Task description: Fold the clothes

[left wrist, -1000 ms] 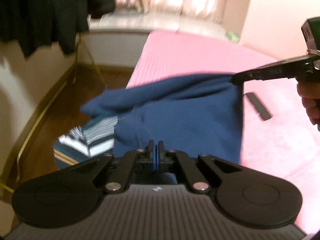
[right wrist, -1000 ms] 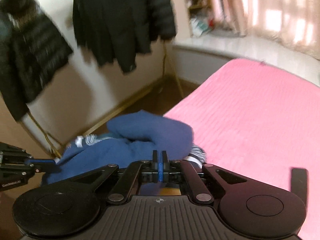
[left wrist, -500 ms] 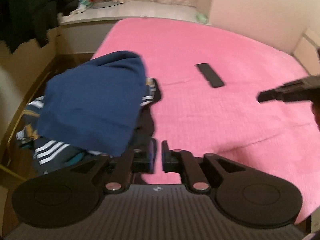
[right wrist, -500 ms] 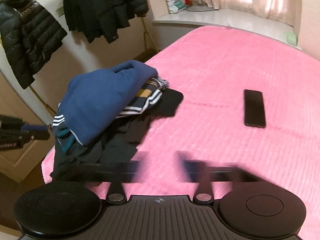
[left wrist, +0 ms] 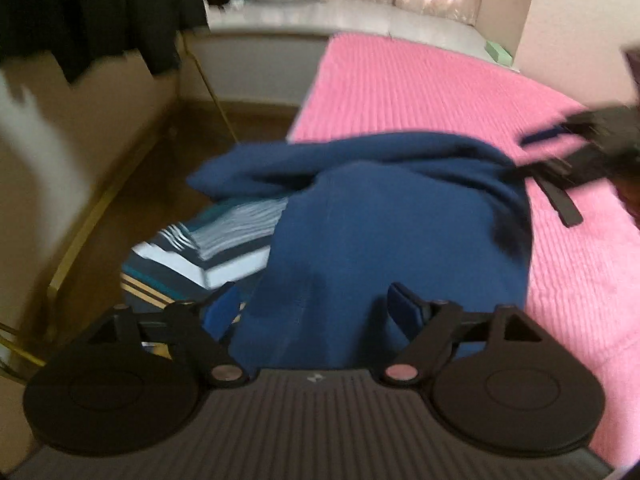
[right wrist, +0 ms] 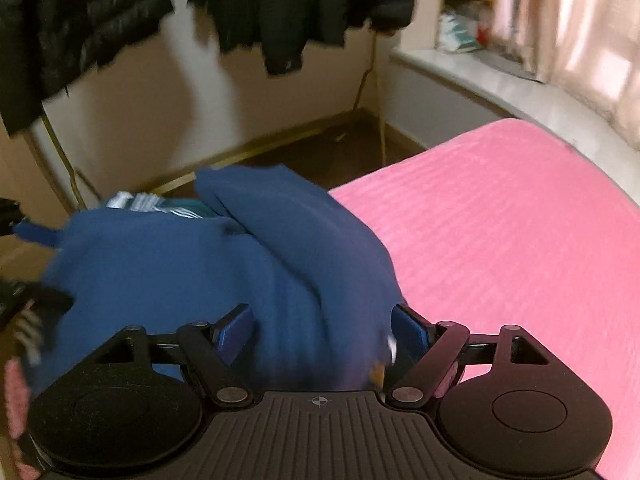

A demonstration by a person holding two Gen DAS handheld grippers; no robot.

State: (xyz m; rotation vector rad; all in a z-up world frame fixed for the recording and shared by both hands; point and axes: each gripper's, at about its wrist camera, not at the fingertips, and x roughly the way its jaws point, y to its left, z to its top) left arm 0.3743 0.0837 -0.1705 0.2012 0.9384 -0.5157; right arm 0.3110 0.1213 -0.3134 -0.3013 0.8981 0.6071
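- Left gripper: jaws opening, already wide apart; blue pads clear of cloth on both sides, nothing clamped. Navy garment lies betw. the fingers, just under them.
- Right gripper: jaws wide, blue pads either side of the navy garment; cloth bulges up betw. them, no pinch visible.
- Navy garment sits on top of a clothes pile at the corner of the pink bed, edge nr the floor.
- Striped garment pokes out from under the navy one, on the floor side.
- Black flat object on the bed just beyond the pile; blurred, can't tell what it is.
- Far: dark jackets hang along the wall; window ledge behind the bed.
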